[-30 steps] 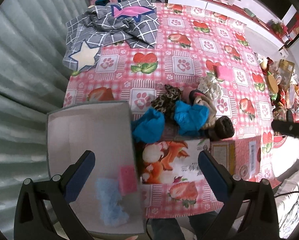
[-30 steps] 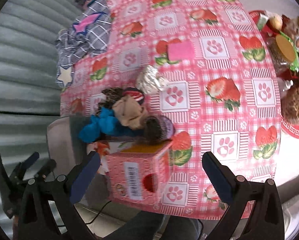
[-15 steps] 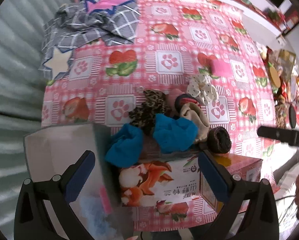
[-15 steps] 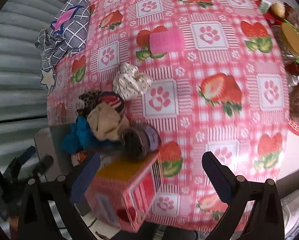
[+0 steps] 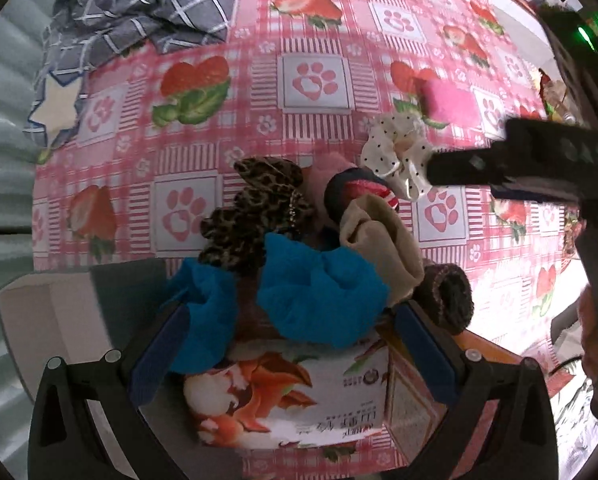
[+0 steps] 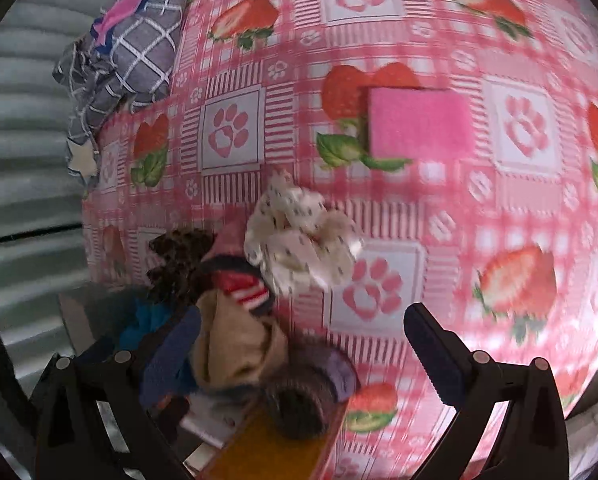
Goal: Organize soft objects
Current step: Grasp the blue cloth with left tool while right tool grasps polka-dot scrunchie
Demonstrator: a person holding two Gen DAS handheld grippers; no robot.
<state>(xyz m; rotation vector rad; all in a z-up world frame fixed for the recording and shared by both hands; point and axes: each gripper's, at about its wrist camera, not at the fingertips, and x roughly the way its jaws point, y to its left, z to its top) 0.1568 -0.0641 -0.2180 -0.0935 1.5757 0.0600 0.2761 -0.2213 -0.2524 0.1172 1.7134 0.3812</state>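
Note:
A pile of soft things lies on the strawberry tablecloth (image 5: 315, 84): two blue scrunchies (image 5: 323, 296), a leopard scrunchie (image 5: 259, 208), a beige sock (image 5: 383, 240), a red striped sock (image 5: 363, 192) and a brown roll (image 5: 447, 296). My left gripper (image 5: 295, 356) is open just above the blue scrunchies, holding nothing. A white dotted scrunchie (image 6: 303, 240) and a pink sponge (image 6: 419, 124) lie farther out. Over the beige sock (image 6: 235, 340) and brown roll (image 6: 303, 392) my right gripper (image 6: 299, 356) hangs open and empty.
A printed carton (image 5: 283, 396) stands at the near edge under the pile. A grey open box (image 5: 59, 320) sits to its left. A grey checked cloth (image 5: 147, 12) lies at the far left corner. Corrugated wall runs along the left; clutter lines the right edge.
Both grippers have moved forward and down toward the pile. The grey box has slid to the left edge of the left wrist view. Both stay open.

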